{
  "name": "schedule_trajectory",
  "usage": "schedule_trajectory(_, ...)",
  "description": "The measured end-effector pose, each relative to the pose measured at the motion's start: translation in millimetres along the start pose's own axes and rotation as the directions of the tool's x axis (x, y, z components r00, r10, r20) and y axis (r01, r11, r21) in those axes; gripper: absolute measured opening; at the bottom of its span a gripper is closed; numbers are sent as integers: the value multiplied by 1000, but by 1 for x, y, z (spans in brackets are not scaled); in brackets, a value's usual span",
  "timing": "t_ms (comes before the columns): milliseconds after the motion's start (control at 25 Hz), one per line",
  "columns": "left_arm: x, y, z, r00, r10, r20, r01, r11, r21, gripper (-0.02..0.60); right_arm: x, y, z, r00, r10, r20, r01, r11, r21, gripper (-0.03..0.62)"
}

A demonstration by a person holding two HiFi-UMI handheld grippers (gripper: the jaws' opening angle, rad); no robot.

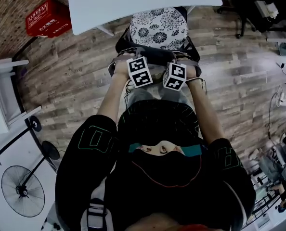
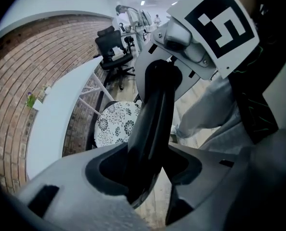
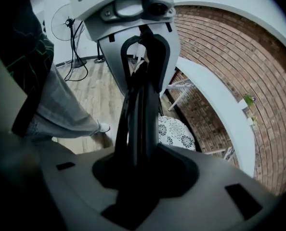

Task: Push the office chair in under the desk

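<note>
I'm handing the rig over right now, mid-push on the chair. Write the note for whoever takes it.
Left gripper: shut on the backrest of the office chair, at the left end of its top edge.
Right gripper: shut on the same backrest, at the right end.
Things: the chair faces the white desk. Its floral seat cushion is mostly out in the open, with only the far edge at the desktop.
Done: chair gripped and lined up with the desk.
Left: push forward until the seat sits under the desk, then release both grippers.
</note>
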State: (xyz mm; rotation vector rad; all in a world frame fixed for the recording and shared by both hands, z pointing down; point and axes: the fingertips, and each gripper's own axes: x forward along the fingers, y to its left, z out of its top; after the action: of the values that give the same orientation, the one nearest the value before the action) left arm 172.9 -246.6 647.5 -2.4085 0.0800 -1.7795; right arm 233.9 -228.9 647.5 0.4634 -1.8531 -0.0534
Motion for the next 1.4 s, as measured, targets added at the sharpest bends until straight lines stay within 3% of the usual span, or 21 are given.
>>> schedule_trajectory(360,-1,-9,-3,999,6,-47,-7,1000,-15,204,-1,7,0,1000,-15,23,17,998,-65,117)
schedule_trajectory(600,-5,-51,2,995,-5,-99,-10,989,-146,199,-12,32,-11,998,30,58,-17,977,-210,121)
schedule_trajectory(760,-4,-60,6,991,15,-130,-39,982,-186,198,-15,37,-15,997,45,67,-26,965,-261,126)
schedule_trajectory(920,-2,-61,12,992,6,-123,-31,979,-201,199,-17,35,-20,995,63,72,-41,961,-275,130)
schedule_trajectory(1400,13,-12,40,991,80,-106,-102,971,-217,193,-10,-24,-39,995,60,81,-33,955,-293,155)
